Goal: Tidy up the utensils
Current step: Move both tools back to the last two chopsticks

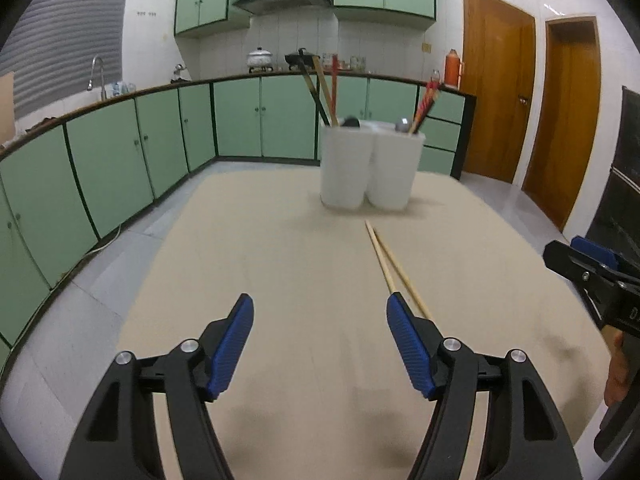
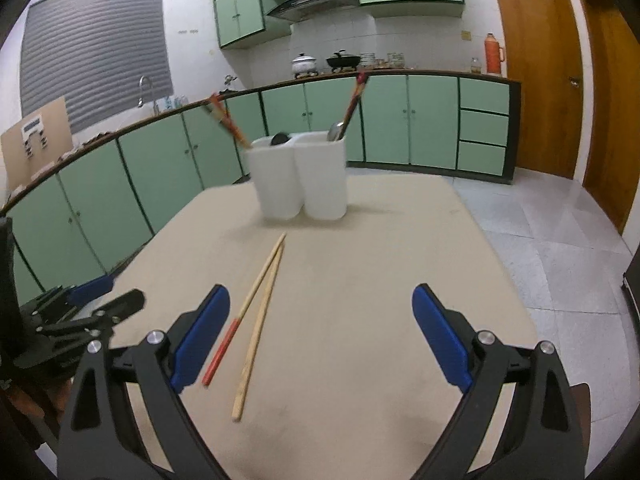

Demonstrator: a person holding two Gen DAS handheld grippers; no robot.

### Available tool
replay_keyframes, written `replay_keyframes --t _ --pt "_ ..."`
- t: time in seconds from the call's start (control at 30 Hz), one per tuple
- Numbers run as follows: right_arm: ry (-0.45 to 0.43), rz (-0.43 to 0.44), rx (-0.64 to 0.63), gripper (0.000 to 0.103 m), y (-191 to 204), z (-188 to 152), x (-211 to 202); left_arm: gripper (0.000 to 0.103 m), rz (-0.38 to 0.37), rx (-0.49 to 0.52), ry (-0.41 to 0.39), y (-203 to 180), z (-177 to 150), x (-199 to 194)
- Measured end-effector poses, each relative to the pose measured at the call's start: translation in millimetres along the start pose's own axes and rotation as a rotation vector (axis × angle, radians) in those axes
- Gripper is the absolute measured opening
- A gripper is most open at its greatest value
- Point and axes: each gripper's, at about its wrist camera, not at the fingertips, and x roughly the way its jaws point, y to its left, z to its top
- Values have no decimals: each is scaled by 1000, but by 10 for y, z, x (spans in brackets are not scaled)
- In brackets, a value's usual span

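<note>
Chopsticks (image 1: 386,258), a loose pair of pale wooden ones, lay on the beige table (image 1: 280,272) in the left wrist view, running from just short of the white utensil holder (image 1: 370,168) back toward the camera. Their near ends passed behind the right-hand finger of the left gripper (image 1: 320,344), whose blue pads (image 1: 234,340) stood spread wide with nothing between them. The holder had two compartments side by side, each already carrying chopsticks and a spoon. At the right edge the right gripper (image 1: 588,276) showed, held in a person's hand (image 1: 618,376).

From the right wrist view the same pair (image 2: 260,304) lay in a narrow V, tips nearly touching toward the holder (image 2: 298,176), near ends apart. One stick had a red end and lay just beside the left finger of the right gripper (image 2: 320,336); the plain one lay inside the gap. These jaws were also wide apart and empty. The left gripper (image 2: 92,312) sat low at the left, close by.

The risks, as I judged them: because the sticks splayed, a close at the near ends would likely catch one and roll or flick the other away. The red-ended stick sat so near the finger that a descent could pin or push it rather than straddle it. Thin round sticks flat on a table leave little to bite, so the pads might skid over them. Both grippers aimed at the same pair, so they could collide. Later, a long stick held off-centre could pivot and strike the holder's rim or the utensils already leaning inside.
</note>
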Motion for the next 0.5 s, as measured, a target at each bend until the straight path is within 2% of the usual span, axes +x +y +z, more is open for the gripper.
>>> replay_keyframes --t 0.13,0.33,0.4,0.5 --pt "22 27 -36 77 149 -170 16 62 2 10 15 21 -196 19" --pt "90 52 -73 56 258 -296 57 47 42 -29 50 167 -286 66" --pt "126 70 -67 44 305 -344 81 42 47 -30 54 182 -303 63" --pt "159 100 -66 39 401 -429 111 40 45 -27 62 180 -327 68"
